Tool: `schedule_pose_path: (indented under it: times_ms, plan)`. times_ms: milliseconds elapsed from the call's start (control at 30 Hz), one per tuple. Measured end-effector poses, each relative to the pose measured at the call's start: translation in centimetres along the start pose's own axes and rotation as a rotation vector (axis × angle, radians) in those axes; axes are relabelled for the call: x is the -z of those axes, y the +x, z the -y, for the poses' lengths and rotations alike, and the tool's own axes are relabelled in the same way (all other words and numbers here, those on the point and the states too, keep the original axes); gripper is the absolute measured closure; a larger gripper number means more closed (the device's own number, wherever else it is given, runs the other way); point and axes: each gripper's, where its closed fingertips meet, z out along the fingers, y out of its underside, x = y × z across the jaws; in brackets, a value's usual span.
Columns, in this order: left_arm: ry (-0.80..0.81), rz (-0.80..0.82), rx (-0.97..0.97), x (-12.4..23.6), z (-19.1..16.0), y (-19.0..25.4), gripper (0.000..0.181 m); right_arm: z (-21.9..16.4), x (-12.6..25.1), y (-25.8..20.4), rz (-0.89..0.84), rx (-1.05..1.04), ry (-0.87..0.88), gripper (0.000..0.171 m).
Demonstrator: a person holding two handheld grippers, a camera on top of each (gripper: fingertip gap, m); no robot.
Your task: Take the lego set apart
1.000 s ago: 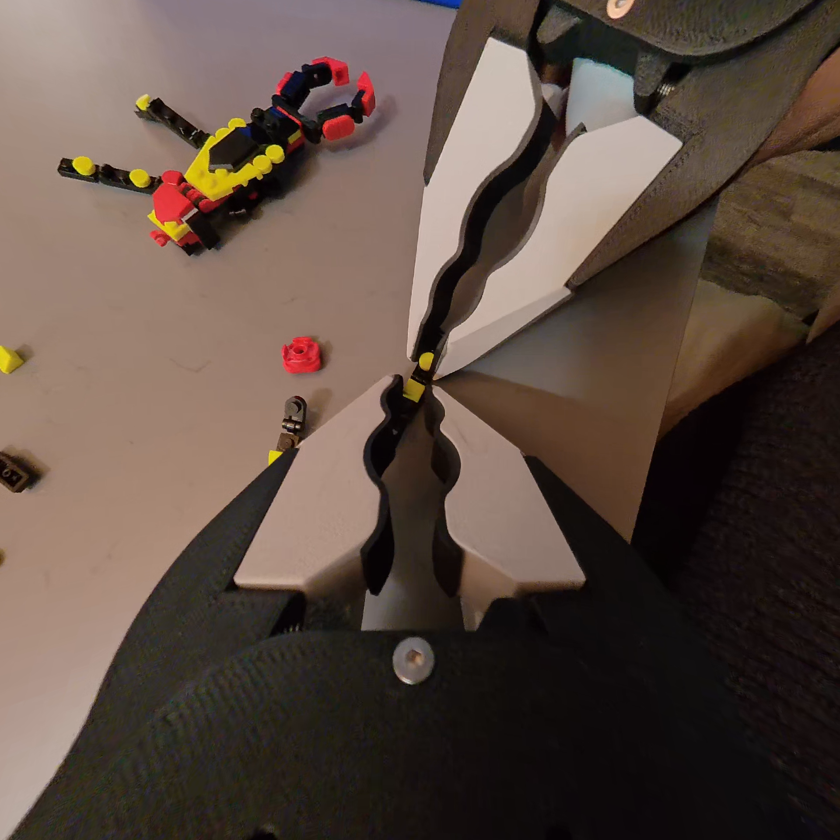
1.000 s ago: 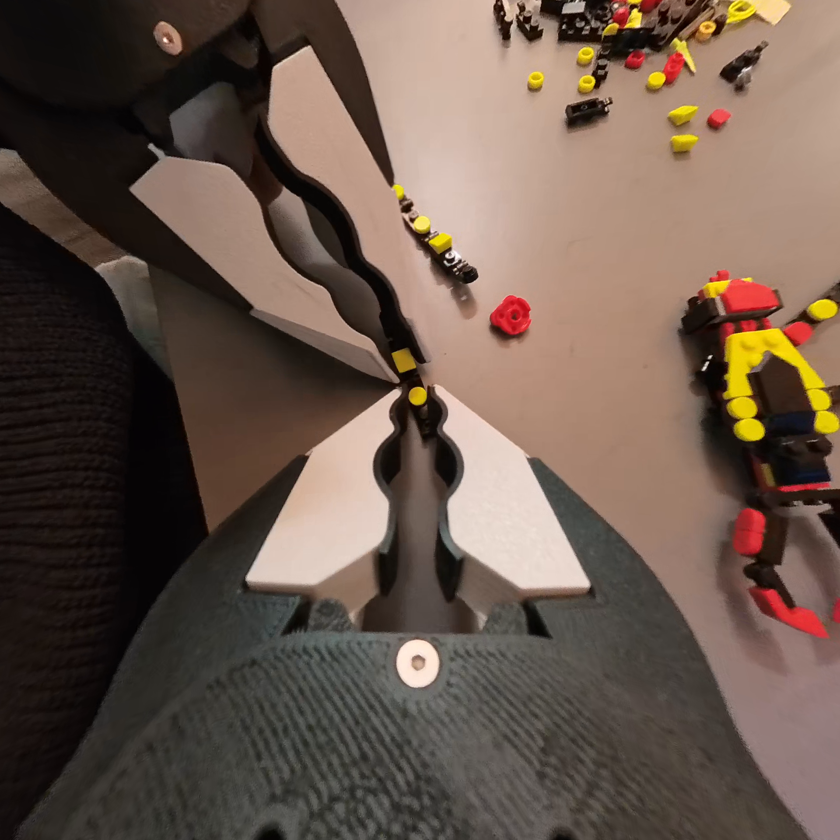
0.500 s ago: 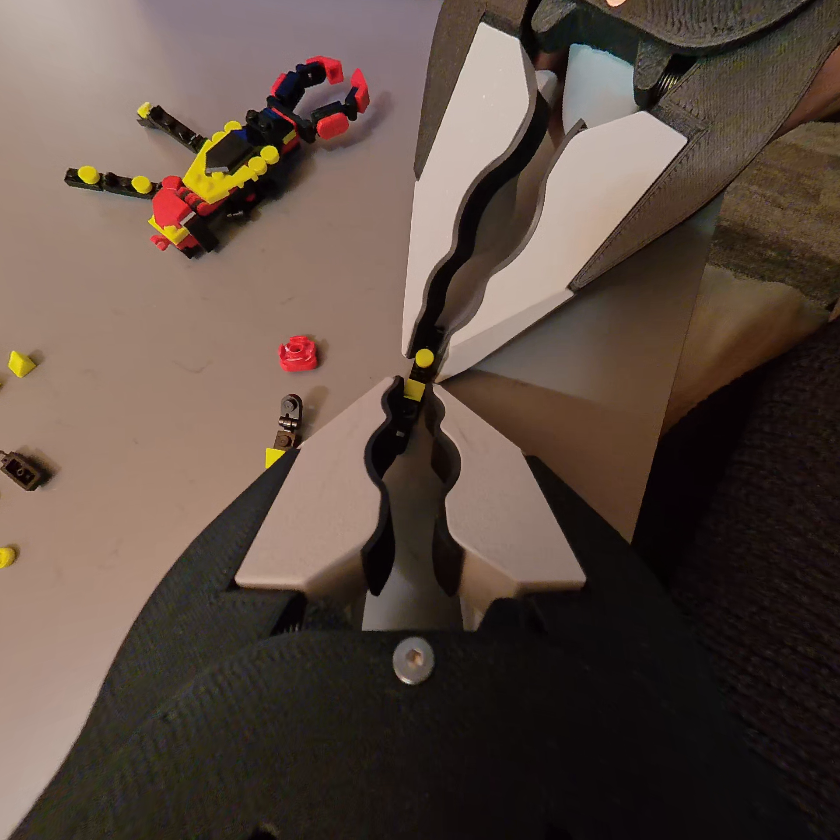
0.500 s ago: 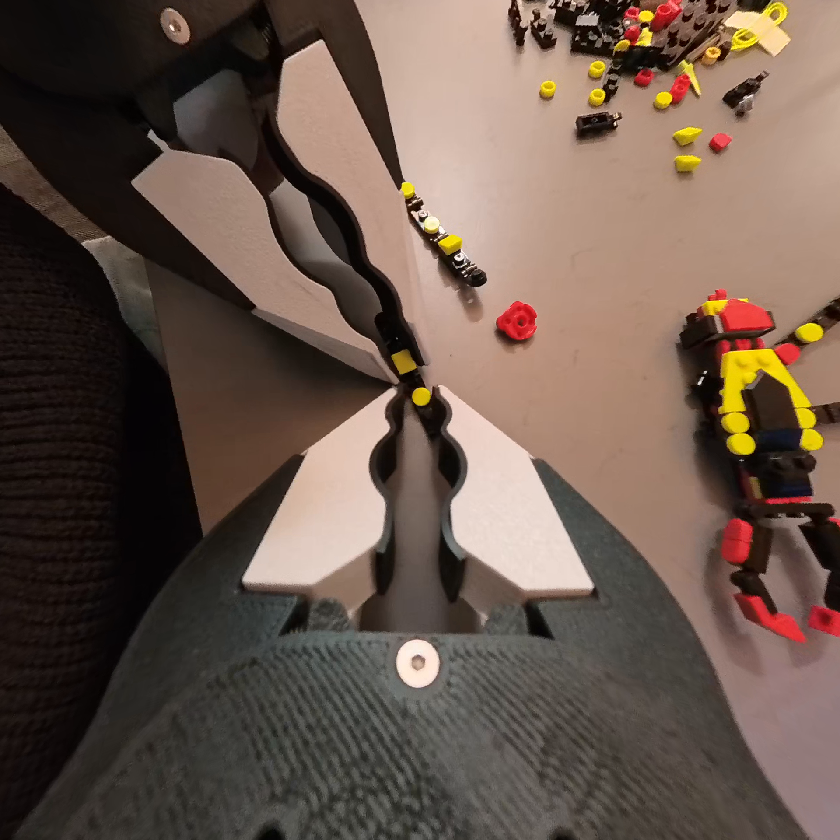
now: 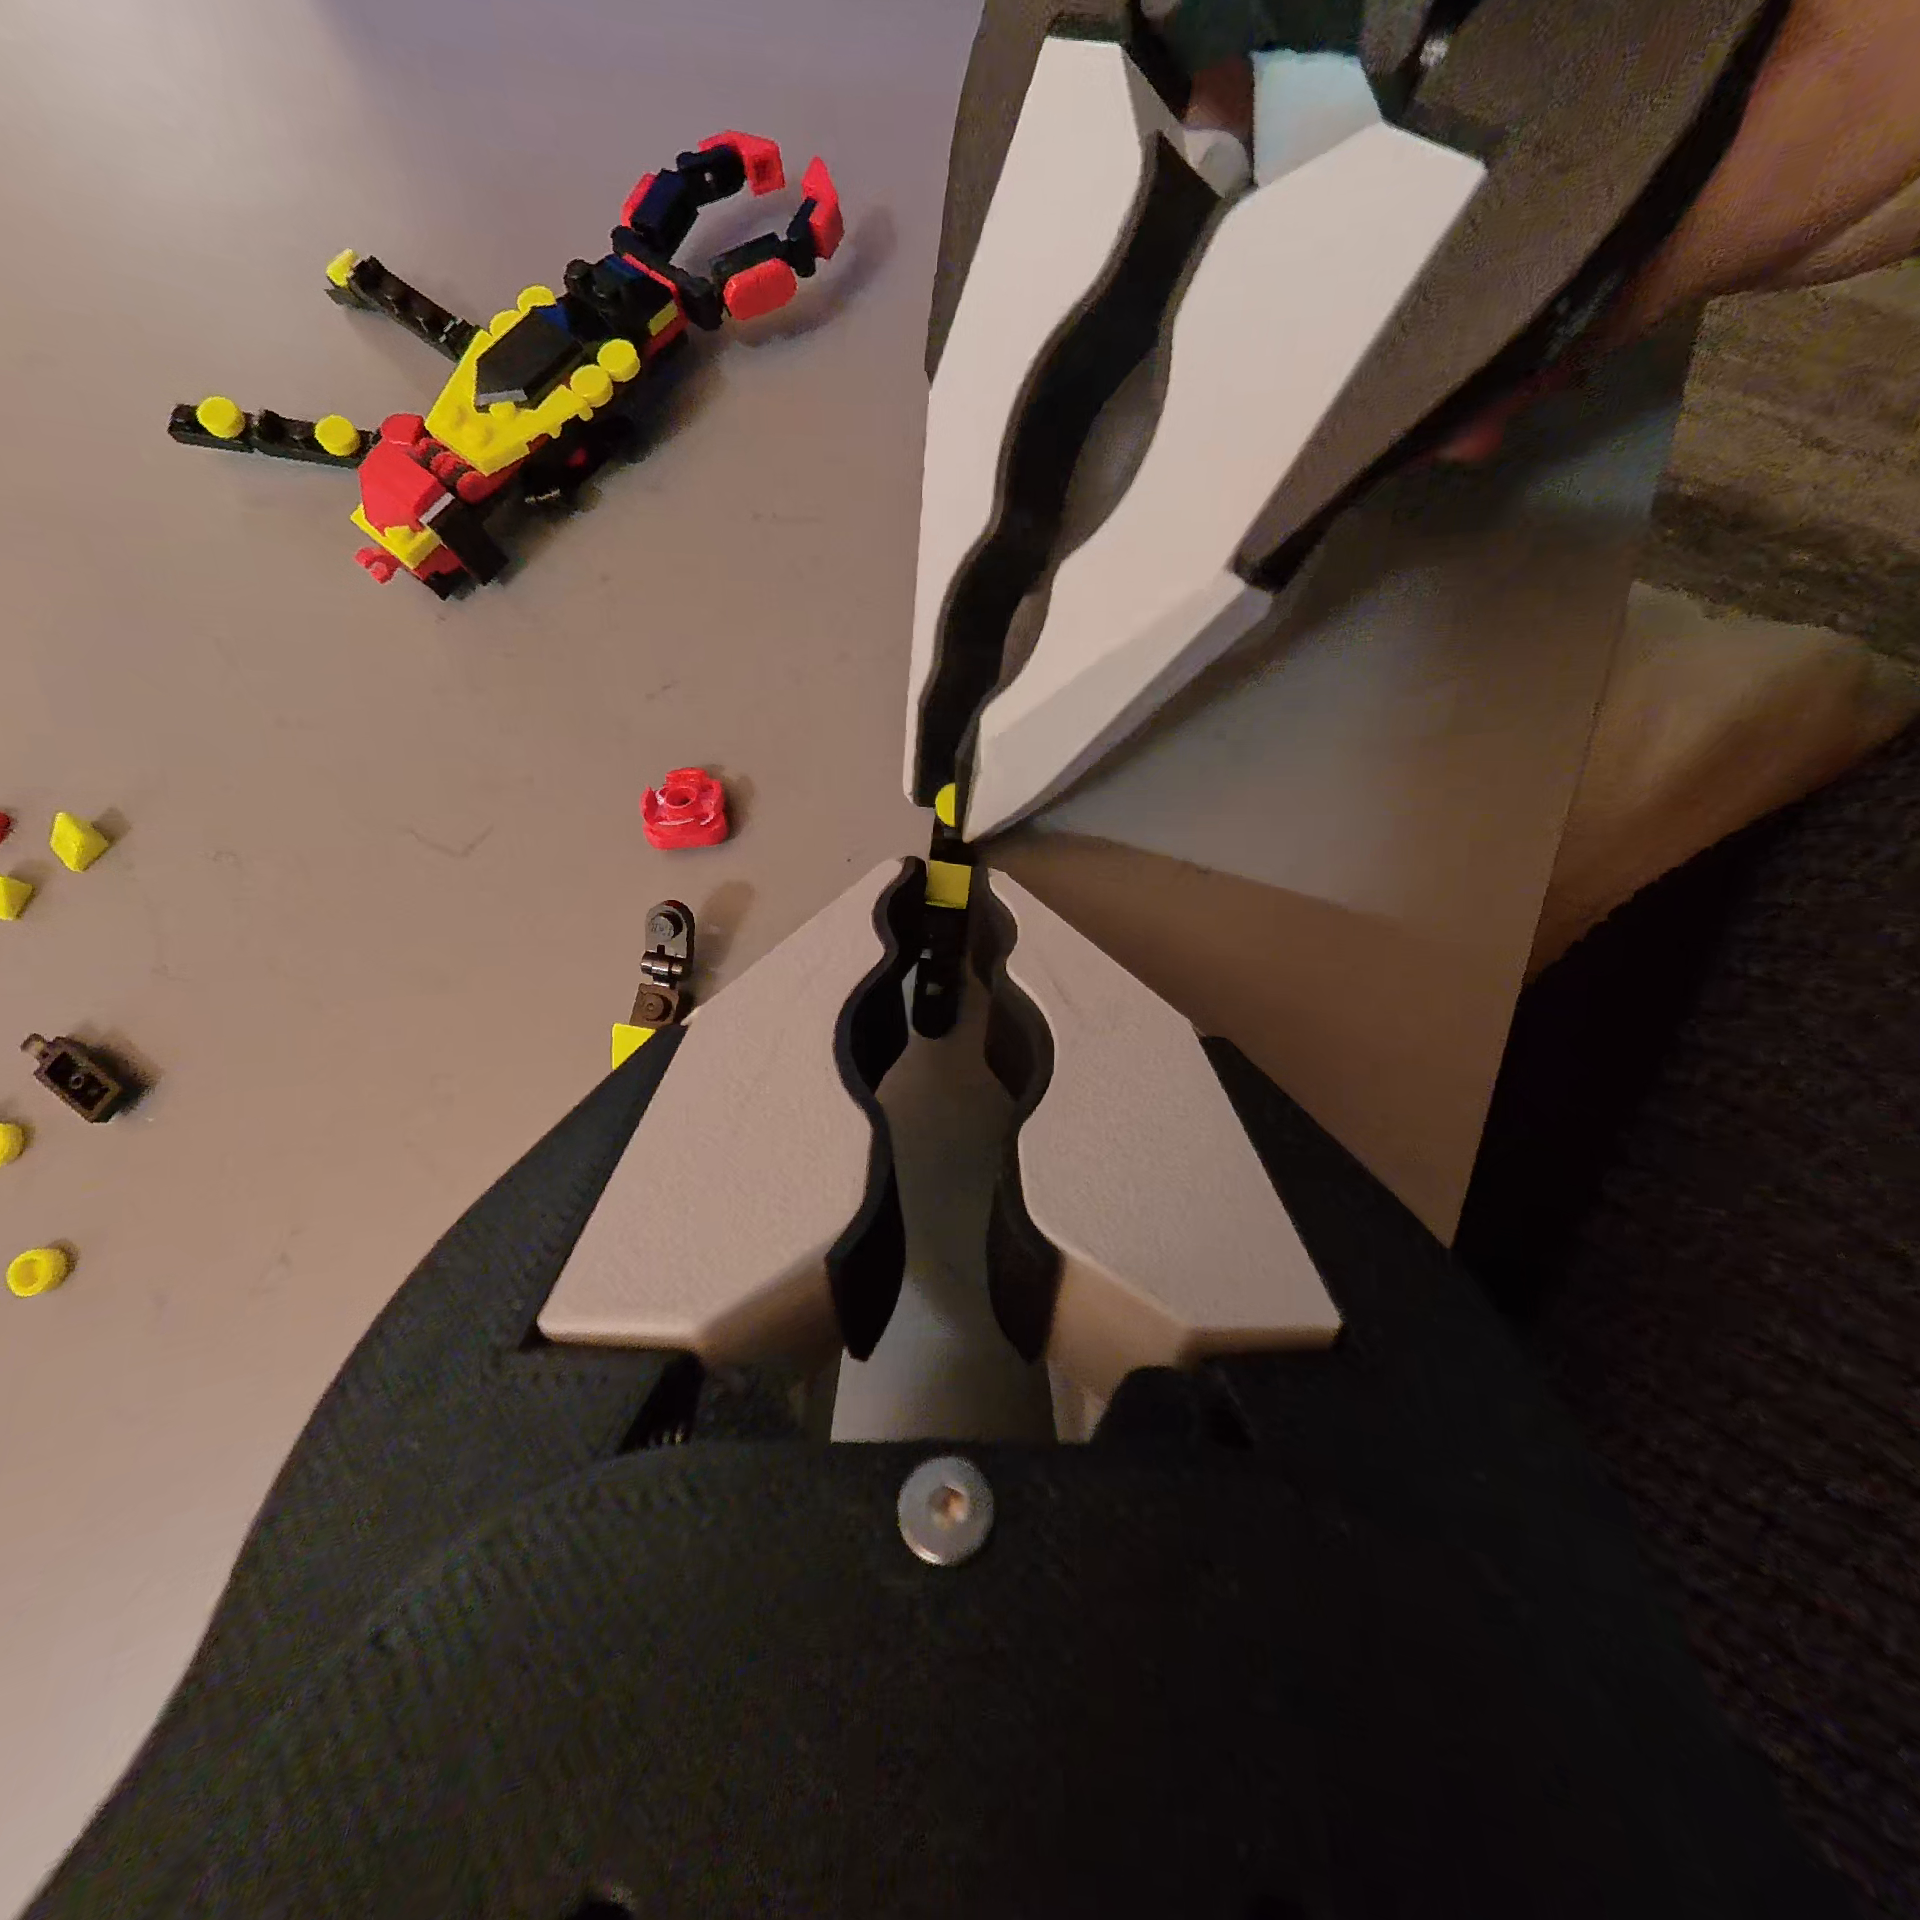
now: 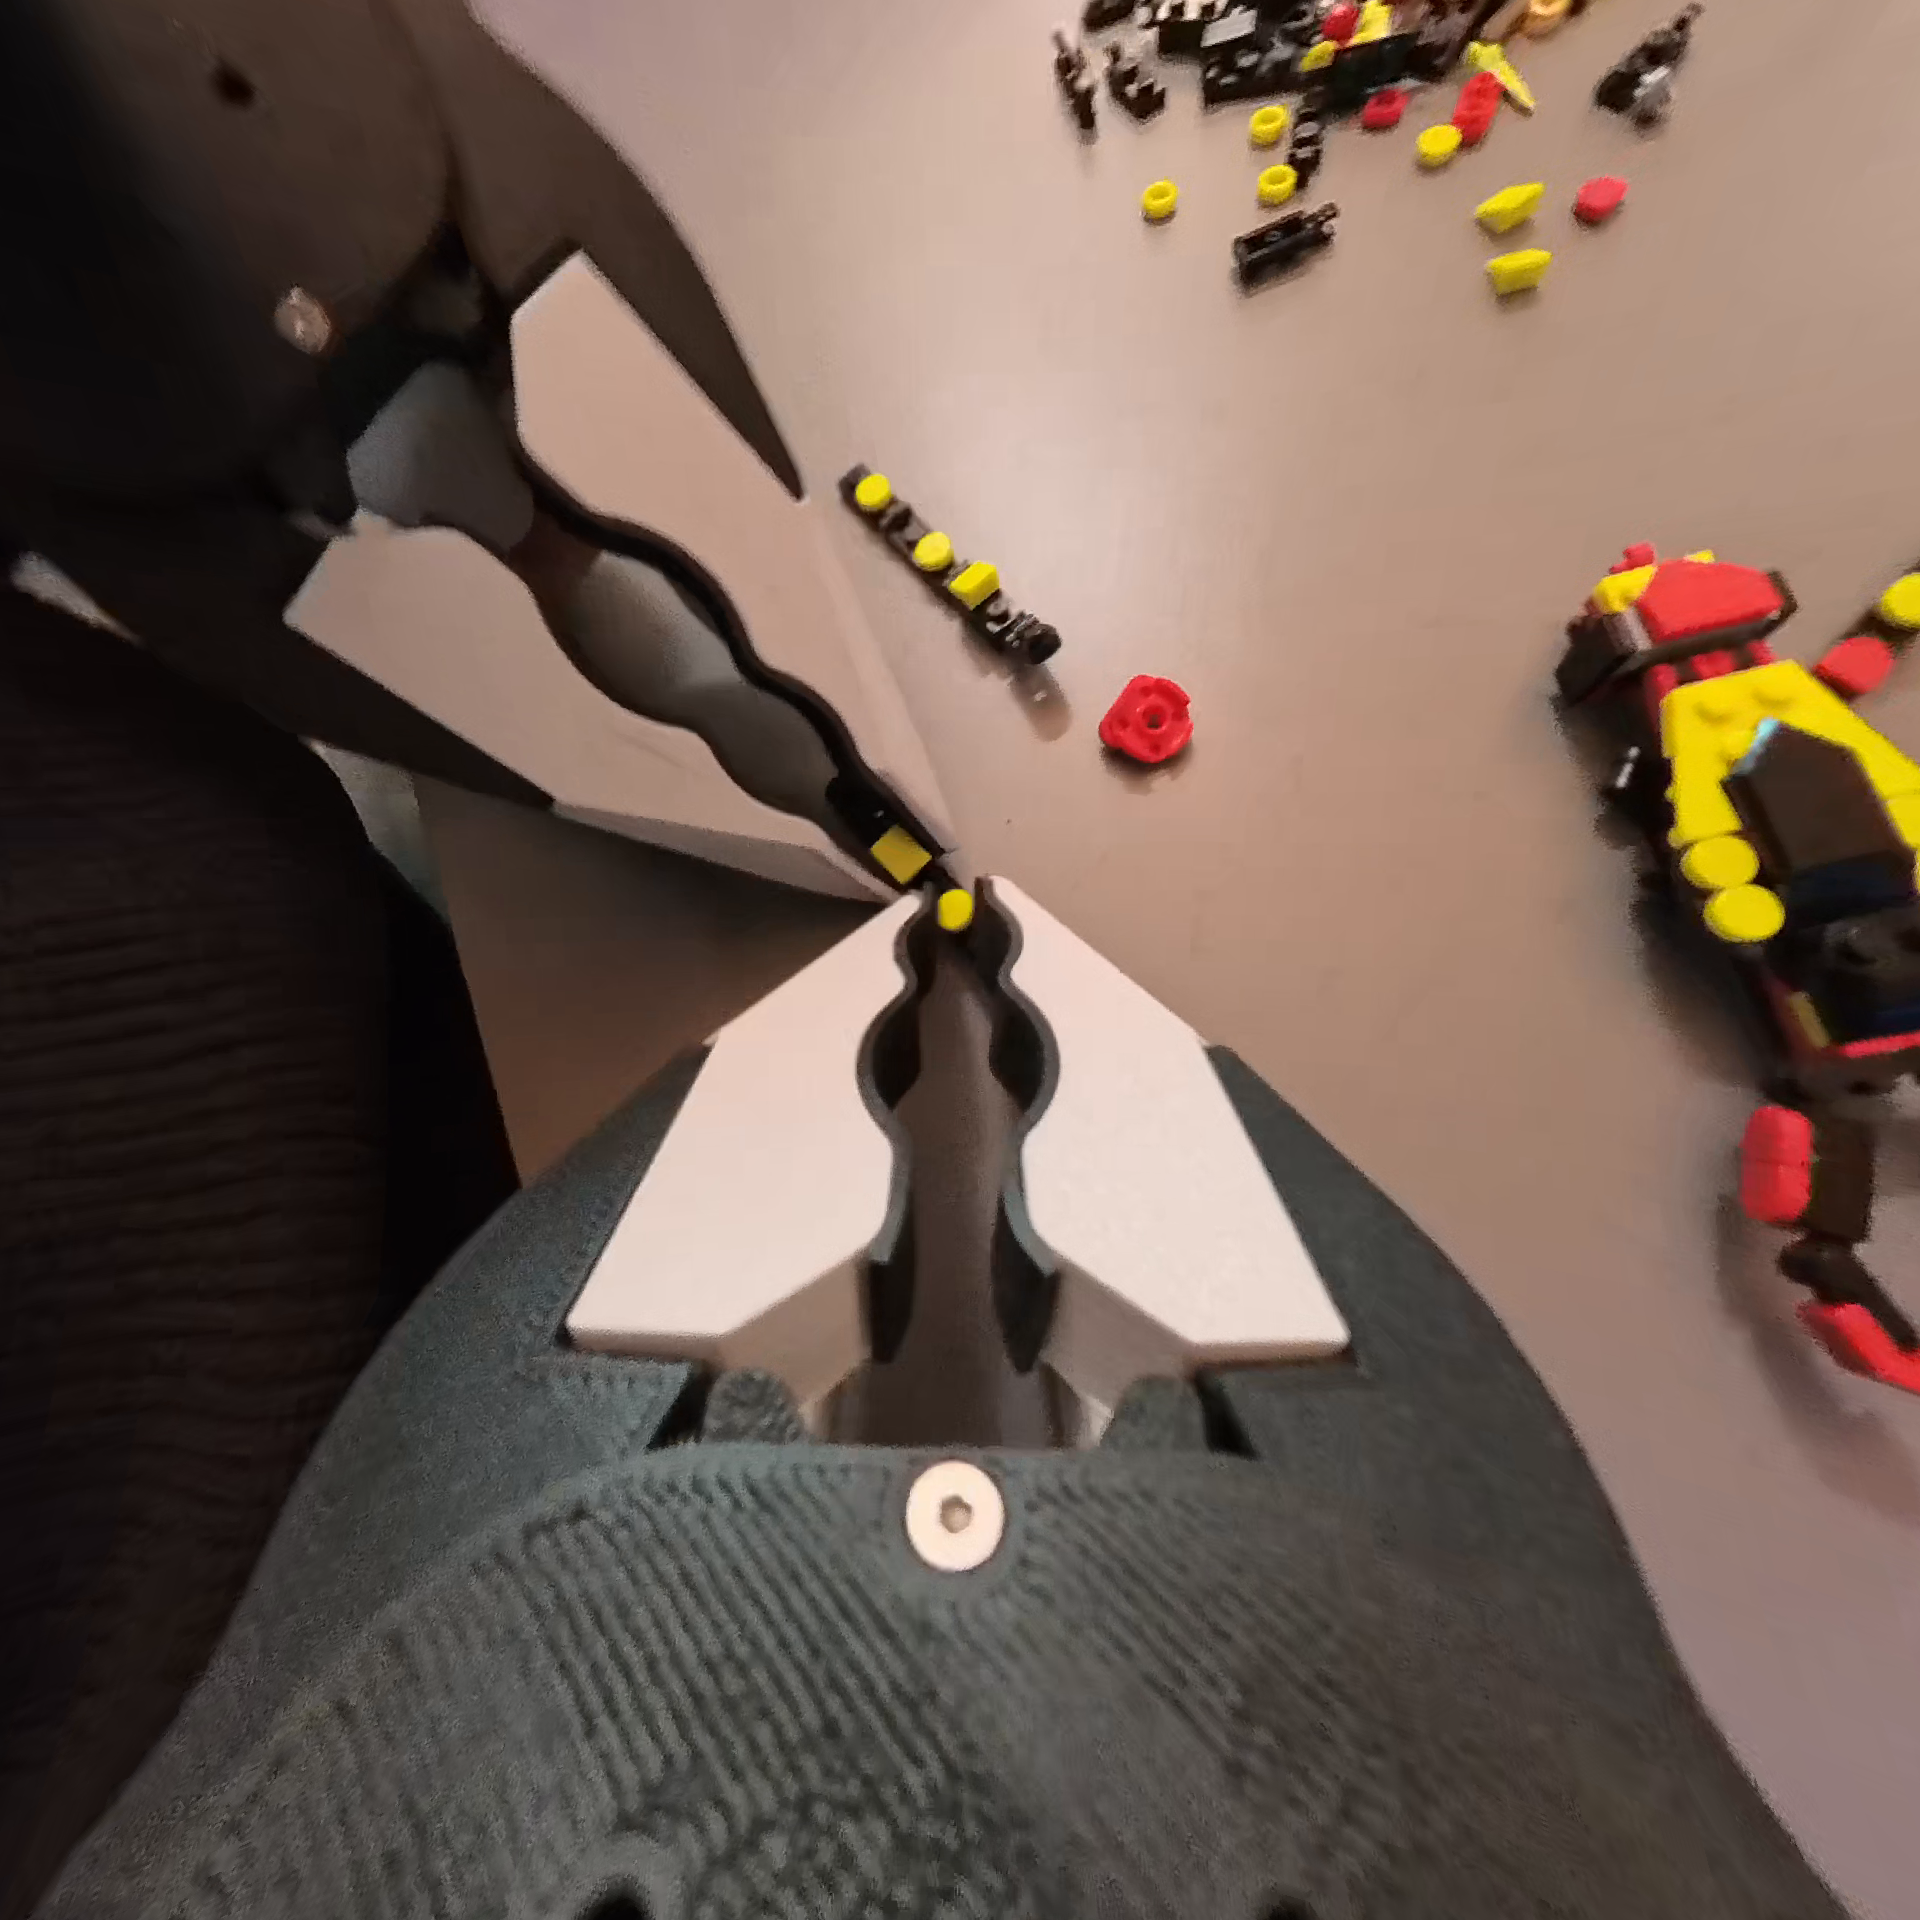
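Observation:
Both grippers meet tip to tip above the table's near edge, each shut on one end of a thin black lego strip with yellow pieces [image 5: 947, 883]. My left gripper [image 5: 943, 883] pinches the end with the yellow square tile. My right gripper [image 6: 954, 906] pinches the end with the yellow round stud [image 6: 954, 909]. The right gripper shows in the left wrist view [image 5: 940, 805], the left gripper in the right wrist view [image 6: 914, 868]. The red, yellow and black scorpion model [image 5: 488, 416] lies on the table, also in the right wrist view [image 6: 1787, 831].
A red round piece [image 5: 683, 808] and a black strip with yellow studs [image 6: 951, 566] lie near the grippers. Loose yellow and black pieces [image 5: 62, 1081] lie at the left. A pile of parts [image 6: 1351, 73] sits far off. The table edge and dark fabric [image 5: 1714, 1143] lie close. Less than 4 cm separates the two grippers' tips.
The two grippers have tilted against each other, bending the strip at its middle. The right wrist view has swung and blurred; both keep their hold.

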Motion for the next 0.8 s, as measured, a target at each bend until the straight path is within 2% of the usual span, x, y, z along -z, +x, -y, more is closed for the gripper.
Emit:
schedule_pose_path:
  times_ms: [333, 367, 433, 533, 800]
  plan:
    - [0.016, 0.041, 0.042, 0.2, 0.5, -0.6, 0.172, 1.6, 0.6, 1.0, 0.049, -0.261, 0.159, 0.169]
    - [-0.043, 0.003, 0.042, 0.0, -0.5, 0.0, 0.170, 2.6, 1.3, 1.5, 0.041, -0.300, 0.234, 0.171]
    - [-0.012, -0.021, 0.075, 0.1, -0.3, 0.5, 0.174, 4.8, 4.4, 3.6, 0.056, -0.394, 0.392, 0.171]
    - [-0.017, 0.008, 0.070, 0.1, -0.3, -0.3, 0.174, 3.6, 5.7, 5.0, -0.071, -0.277, 0.319, 0.171]
    - [-0.011, -0.002, 0.060, 0.1, -0.3, -0.1, 0.174, 2.8, 4.0, 3.1, -0.098, -0.118, 0.210, 0.171]
